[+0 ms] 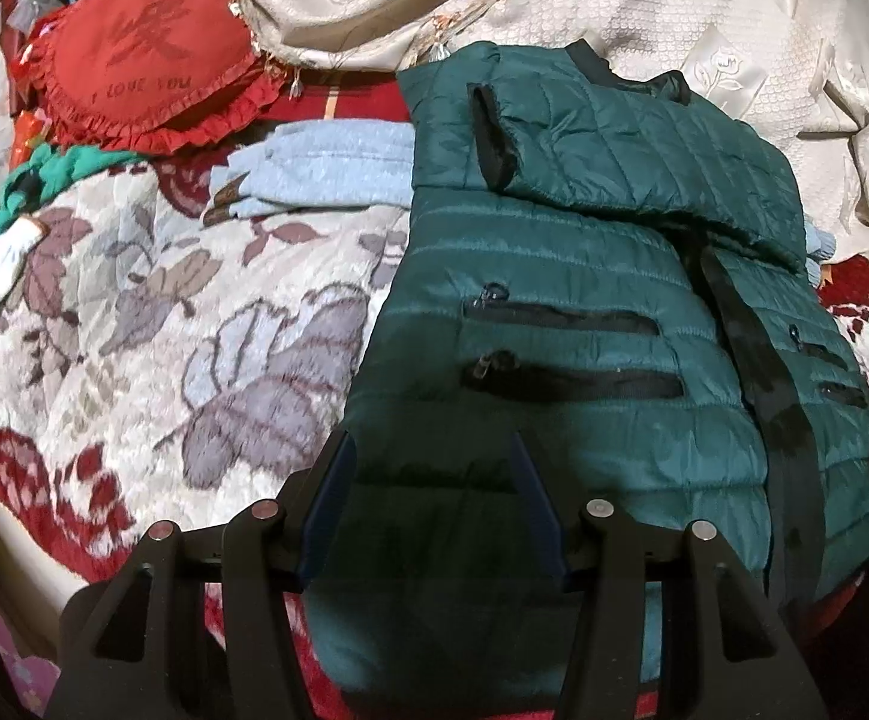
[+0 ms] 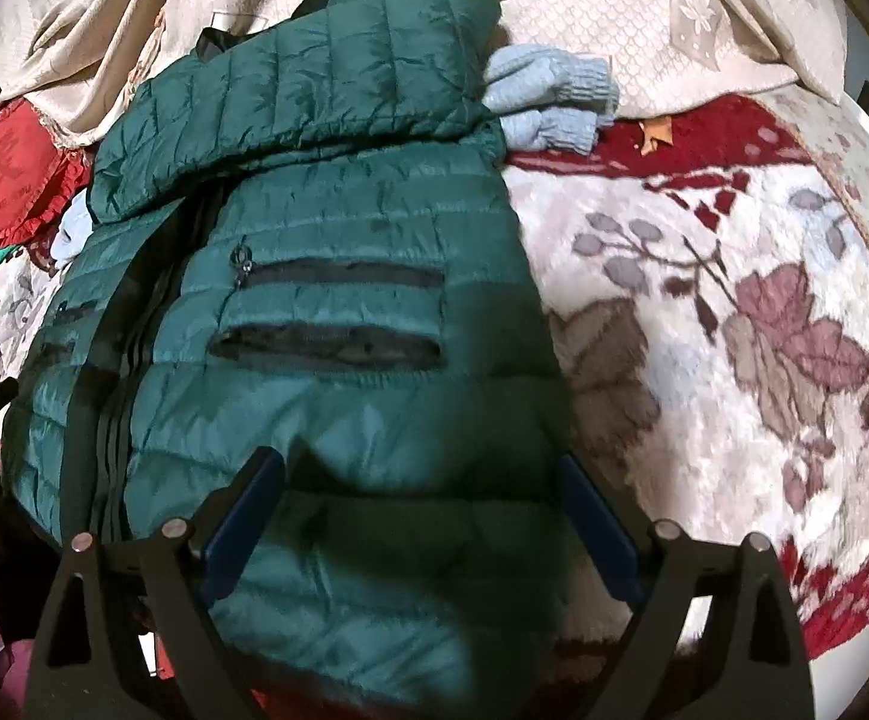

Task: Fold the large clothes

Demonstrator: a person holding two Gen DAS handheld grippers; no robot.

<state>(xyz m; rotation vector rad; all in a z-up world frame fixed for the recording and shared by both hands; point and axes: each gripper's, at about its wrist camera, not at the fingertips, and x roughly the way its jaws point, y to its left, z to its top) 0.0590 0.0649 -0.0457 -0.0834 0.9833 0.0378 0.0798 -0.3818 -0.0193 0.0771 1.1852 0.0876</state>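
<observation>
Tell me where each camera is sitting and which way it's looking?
Left wrist view: rides on the left gripper, looking down over its open fingers at the green puffer jacket and the floral blanket.
Right wrist view: rides on the right gripper, looking down over its open fingers at the jacket's other side.
Both share the jacket, the light blue sweater, the red heart pillow and the blanket.
</observation>
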